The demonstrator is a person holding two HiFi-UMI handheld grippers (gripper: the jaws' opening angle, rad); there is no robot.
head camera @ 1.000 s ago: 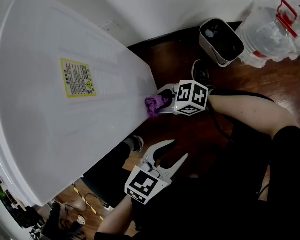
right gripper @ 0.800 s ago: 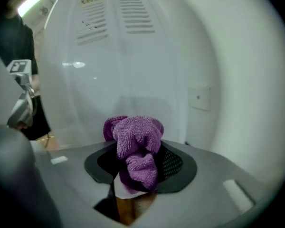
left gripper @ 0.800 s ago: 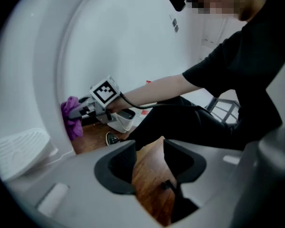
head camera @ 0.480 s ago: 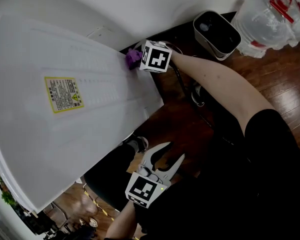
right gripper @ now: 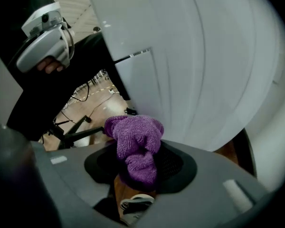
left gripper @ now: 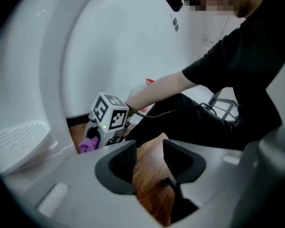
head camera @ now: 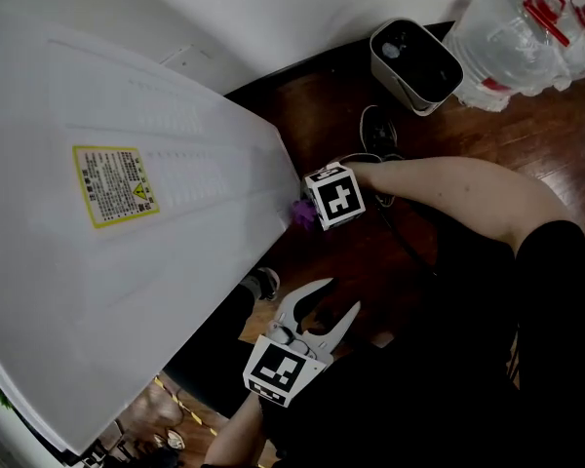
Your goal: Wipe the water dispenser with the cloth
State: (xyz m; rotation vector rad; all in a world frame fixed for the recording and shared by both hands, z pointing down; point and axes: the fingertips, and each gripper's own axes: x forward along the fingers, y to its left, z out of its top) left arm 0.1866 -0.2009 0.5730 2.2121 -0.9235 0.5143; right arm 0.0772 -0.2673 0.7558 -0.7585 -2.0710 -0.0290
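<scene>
Step in hand: wiping pass on the water dispenser (head camera: 127, 213), its white panel filling the frame's left.
Right tool (head camera: 308, 213): clenched on the purple cloth (head camera: 299, 212), at the panel's right edge, mid-frame; contact unclear.
Left tool (head camera: 328, 310): jaws apart, empty, lower centre.
Next move, judged: press the cloth against the panel and sweep across it.

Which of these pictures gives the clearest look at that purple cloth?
The right gripper view: the purple cloth fills its middle, bunched and pinched in the right tongs. The head view shows only a small purple scrap at the edge of the water dispenser; the left gripper view shows a tiny distant patch.
</scene>
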